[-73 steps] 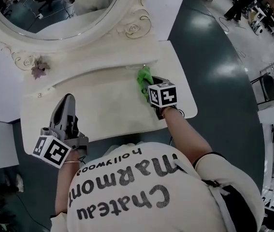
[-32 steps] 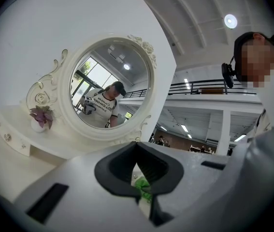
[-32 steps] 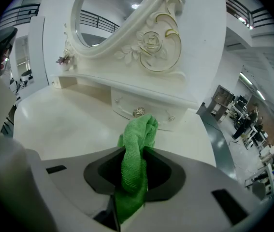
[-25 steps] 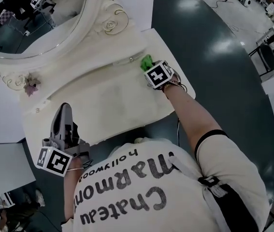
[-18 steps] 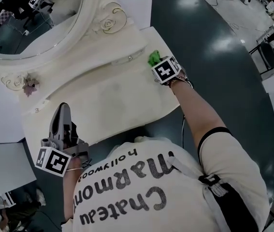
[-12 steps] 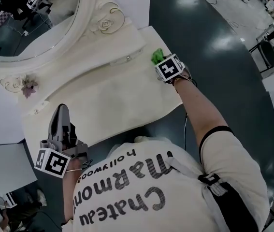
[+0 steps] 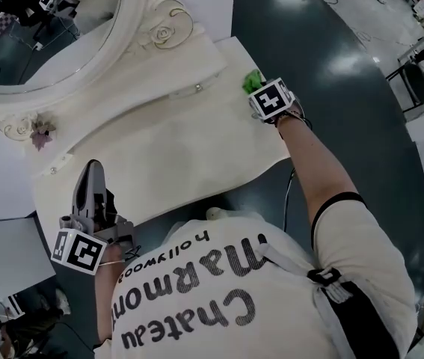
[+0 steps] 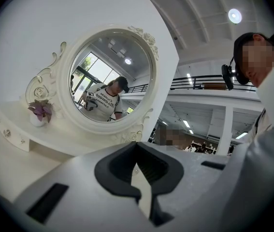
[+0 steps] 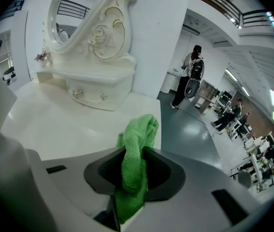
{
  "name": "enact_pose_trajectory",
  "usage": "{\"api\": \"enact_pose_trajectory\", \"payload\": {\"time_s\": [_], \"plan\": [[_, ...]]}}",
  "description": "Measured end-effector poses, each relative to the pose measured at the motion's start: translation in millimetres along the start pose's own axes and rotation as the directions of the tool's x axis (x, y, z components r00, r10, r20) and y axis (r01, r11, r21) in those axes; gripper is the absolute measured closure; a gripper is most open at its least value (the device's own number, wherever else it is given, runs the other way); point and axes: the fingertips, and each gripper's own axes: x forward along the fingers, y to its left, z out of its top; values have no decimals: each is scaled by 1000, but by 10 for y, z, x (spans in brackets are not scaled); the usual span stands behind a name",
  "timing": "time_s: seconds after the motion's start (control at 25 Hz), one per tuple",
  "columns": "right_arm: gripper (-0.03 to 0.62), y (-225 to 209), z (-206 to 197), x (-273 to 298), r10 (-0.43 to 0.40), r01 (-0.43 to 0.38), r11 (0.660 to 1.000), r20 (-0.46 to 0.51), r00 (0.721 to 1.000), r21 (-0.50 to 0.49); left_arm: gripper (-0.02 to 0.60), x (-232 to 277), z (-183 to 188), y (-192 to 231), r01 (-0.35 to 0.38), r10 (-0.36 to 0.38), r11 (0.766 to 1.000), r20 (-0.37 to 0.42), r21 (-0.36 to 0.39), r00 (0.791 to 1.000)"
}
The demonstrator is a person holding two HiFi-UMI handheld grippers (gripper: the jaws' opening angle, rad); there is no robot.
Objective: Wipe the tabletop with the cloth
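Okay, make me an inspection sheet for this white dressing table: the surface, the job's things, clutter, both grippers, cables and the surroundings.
Surface: white tabletop, bare; no stains that can be made out.
Job's things: green cloth, at the table's far right corner.
Clutter: purple flower on the raised shelf by the mirror; nothing else seen.
Grippers: right gripper shut on the cloth; left gripper shut and empty, at the front left edge.
Cables: thin dark cable hanging below the right wrist, off the table.
Surroundings: oval mirror behind the table, dark glossy floor, a person standing far off.
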Motion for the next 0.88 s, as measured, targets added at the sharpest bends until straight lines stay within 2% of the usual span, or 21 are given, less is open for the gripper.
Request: {"api": "enact_pose_trajectory", "payload": {"time_s": [0.52, 0.88], "plan": [[485, -251, -172, -32, -58, 58, 998, -19, 998, 8, 574, 6, -14, -35, -1, 1, 1000, 2, 9, 1000], [485, -349, -237, -58, -101, 100, 995, -14, 995, -21, 574, -67, -9, -67, -5, 5, 1000, 2, 18, 1000]]}}
